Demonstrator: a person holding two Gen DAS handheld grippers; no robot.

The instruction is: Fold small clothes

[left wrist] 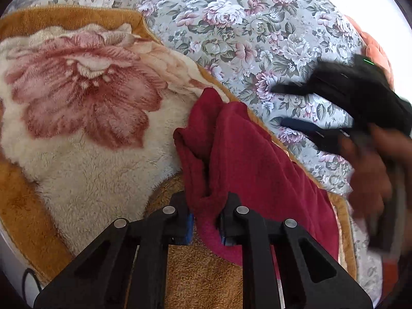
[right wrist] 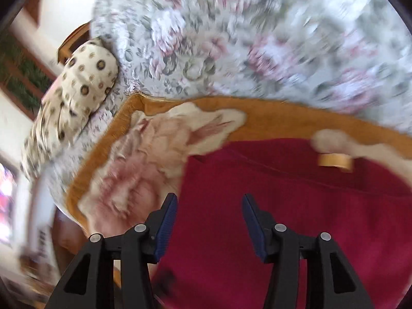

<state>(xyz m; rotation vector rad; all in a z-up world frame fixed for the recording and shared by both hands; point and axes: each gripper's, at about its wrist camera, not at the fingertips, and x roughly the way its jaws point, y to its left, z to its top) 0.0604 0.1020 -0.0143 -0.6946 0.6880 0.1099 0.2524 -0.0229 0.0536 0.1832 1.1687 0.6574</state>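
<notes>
The left gripper (left wrist: 206, 221) has its fingers narrowed, pinching a bunched fold of the maroon garment (left wrist: 247, 159), which lies on the fleece rose blanket (left wrist: 85, 97) over the floral bedsheet (left wrist: 257, 25). The right gripper (right wrist: 209, 221) hovers above the garment, fingers wide, holding nothing.

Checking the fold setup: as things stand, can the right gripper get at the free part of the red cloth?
Probably yes. The right gripper is open and empty, with the red cloth spread flat just ahead and nothing between. The left gripper pinches a bunched edge elsewhere.
</notes>
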